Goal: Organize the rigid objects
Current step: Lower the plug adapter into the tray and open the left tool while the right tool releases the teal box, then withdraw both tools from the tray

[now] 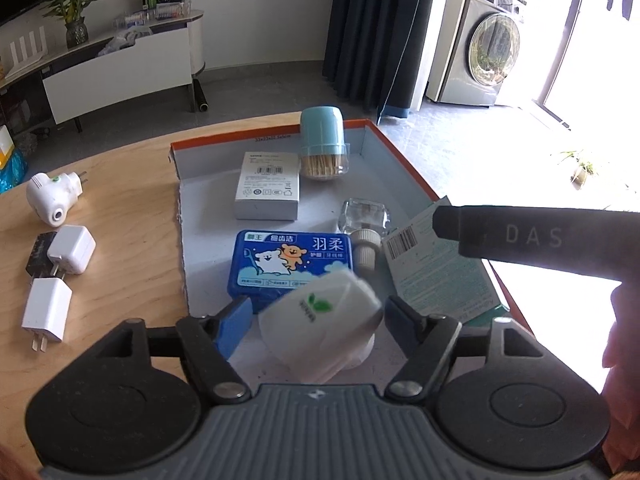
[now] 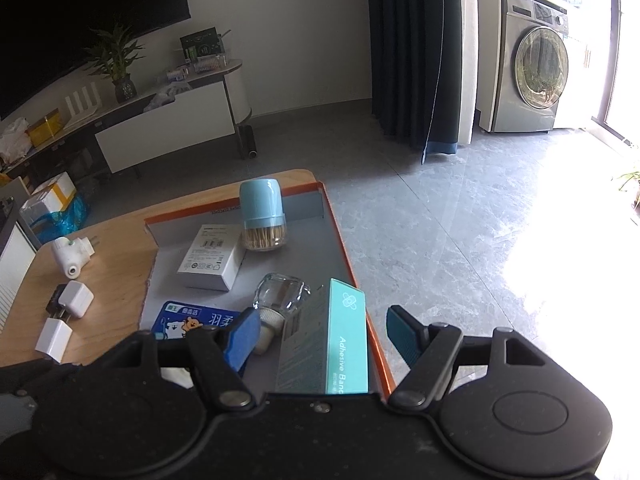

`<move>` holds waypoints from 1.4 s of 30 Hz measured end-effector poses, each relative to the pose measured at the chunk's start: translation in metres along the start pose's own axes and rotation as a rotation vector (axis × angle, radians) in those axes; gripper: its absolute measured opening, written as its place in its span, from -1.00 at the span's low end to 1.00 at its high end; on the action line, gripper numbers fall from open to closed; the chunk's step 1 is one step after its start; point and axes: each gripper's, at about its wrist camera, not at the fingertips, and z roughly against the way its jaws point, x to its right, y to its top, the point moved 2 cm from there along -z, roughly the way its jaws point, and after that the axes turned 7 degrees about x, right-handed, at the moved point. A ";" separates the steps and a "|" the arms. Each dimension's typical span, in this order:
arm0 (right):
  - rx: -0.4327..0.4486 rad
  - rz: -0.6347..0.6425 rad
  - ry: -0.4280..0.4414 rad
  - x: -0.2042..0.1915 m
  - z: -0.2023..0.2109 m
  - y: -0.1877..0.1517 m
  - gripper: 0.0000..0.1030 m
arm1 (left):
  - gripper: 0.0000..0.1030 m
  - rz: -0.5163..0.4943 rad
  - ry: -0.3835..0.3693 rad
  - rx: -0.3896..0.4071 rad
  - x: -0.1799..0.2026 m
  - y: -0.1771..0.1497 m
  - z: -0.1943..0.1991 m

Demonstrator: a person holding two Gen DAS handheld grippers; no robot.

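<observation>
Left gripper (image 1: 318, 316) spread, white container (image 1: 320, 330) lying loose between pads inside orange-rimmed tray (image 1: 400, 148). Right gripper (image 2: 320, 334) likewise wide apart, teal bandage box (image 2: 328, 344) between pads, untouched. Beyond: blue floss box (image 1: 290, 262), glass bottle (image 1: 364, 224), white carton (image 1: 268, 186), toothpick jar (image 1: 324, 144).

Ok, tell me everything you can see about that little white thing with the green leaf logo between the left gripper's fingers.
The white container looks like smooth plastic, rounded, with a green leaf logo and a hinged-looking lid seam. It sits tilted and slightly blurred between the left gripper's blue pads, which stand clear of it on both sides. It is over the near end of the tray, in front of the blue floss box.
</observation>
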 end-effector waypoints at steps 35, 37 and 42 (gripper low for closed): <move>-0.036 0.093 0.132 -0.099 -0.002 -0.009 0.66 | 0.80 0.127 0.203 0.059 -0.118 0.005 0.050; -0.041 0.103 0.141 -0.107 -0.004 -0.010 0.66 | 0.80 0.133 0.212 0.058 -0.125 0.004 0.051; -0.053 0.121 0.165 -0.124 -0.008 -0.013 0.66 | 0.80 0.150 0.230 0.058 -0.140 0.002 0.053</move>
